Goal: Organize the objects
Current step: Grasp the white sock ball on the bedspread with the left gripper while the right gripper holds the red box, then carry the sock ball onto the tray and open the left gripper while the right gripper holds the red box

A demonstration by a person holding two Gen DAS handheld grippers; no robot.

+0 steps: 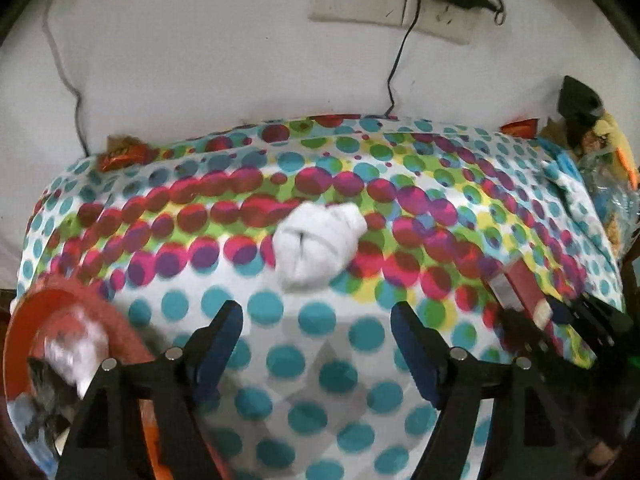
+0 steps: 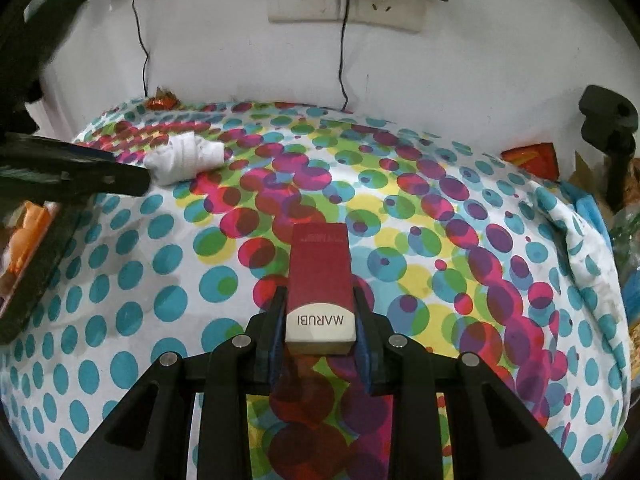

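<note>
Red box (image 2: 320,280) clamped, right tool (image 2: 320,312) | left tool (image 1: 316,320) agape

A rolled-up white sock bundle (image 1: 318,246) is seen lying on the dotted cloth (image 1: 280,364) of the worktop, toward the far side in the band of red and pink dots, touching nothing else. It is knotted into a lumpy ball with a dark crease across its middle. A red box (image 2: 320,276) with a white end lettered "MARUBI" is held lengthwise above the cloth, near the right side, its white end nearest and its red end pointing away. It is clamped at the white end between the pads of the right tool (image 2: 320,344). At the near left an orange basket (image 1: 24,344) is seen, blurred, with white and grey cloth items inside.
</note>
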